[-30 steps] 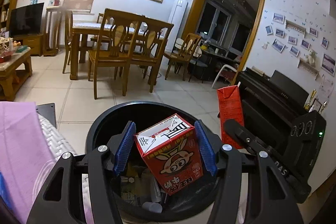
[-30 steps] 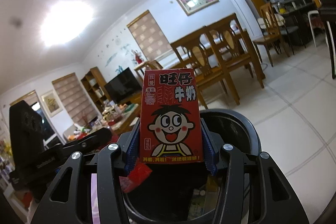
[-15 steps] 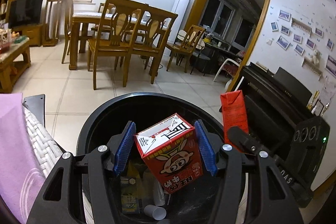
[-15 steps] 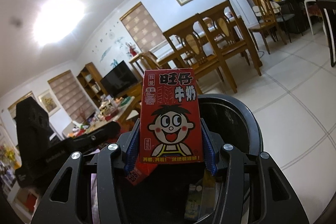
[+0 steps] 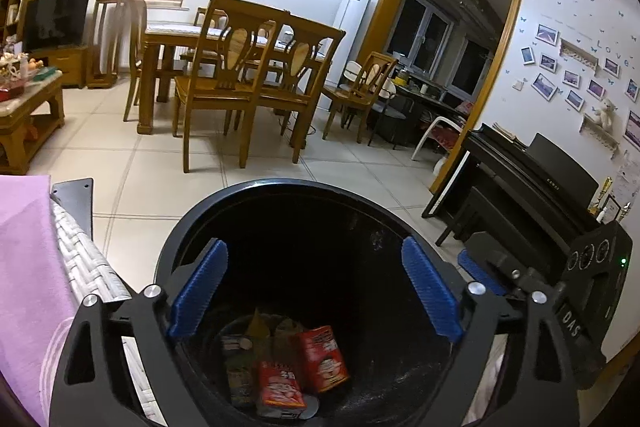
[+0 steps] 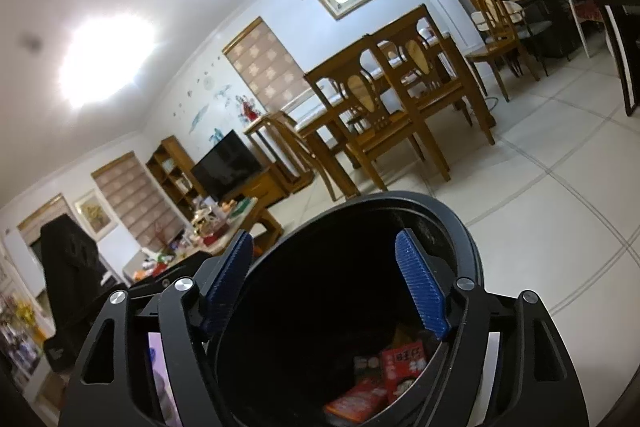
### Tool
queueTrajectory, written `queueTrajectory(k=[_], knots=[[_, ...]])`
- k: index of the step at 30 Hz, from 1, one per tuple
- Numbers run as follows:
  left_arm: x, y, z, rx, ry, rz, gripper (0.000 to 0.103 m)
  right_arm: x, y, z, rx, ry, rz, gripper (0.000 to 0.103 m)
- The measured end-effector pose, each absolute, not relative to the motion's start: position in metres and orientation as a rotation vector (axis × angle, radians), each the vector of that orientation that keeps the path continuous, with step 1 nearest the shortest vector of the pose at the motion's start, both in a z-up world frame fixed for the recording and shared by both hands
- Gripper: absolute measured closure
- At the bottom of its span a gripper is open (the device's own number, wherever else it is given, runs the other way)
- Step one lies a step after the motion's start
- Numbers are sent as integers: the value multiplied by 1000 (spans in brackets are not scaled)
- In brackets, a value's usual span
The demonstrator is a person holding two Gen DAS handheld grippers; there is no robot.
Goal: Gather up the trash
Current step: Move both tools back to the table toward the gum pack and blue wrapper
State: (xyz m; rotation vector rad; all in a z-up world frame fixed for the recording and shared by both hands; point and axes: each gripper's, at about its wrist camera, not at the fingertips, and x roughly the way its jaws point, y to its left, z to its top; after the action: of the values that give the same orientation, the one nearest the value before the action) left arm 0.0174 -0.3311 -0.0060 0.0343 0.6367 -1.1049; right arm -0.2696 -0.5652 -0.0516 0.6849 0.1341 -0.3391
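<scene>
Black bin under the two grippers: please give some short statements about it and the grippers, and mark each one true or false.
1. Red cartons lie at the bottom of the black bin. True.
2. The left gripper holds a carton. False: its jaws are opening, nothing between them.
3. The right gripper is above the bin. True.
4. The bin has a lid on it. False: it is open on top.

Two red milk cartons [image 5: 304, 367] lie tumbled at bottom of black round bin [image 5: 208, 211], side by side, touching, printed faces up, among other wrappers. From right wrist view, red cartons [image 6: 400, 367] sit low against bin's dark inner wall.
</scene>
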Motion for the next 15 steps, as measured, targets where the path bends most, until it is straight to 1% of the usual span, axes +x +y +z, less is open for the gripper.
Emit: queueTrajectory(k=[1,8,15], knots=[[17,-331,-6,35,636,-1099,5,-270,-566,-51,687,131,-340,26],[14,-319,2,18,631,-1051,5,-269,-560,-51,693,142,-324,17],[18,-286,13,-15,625,-1003,5,-258,-543,-46,664,168,-279,17]])
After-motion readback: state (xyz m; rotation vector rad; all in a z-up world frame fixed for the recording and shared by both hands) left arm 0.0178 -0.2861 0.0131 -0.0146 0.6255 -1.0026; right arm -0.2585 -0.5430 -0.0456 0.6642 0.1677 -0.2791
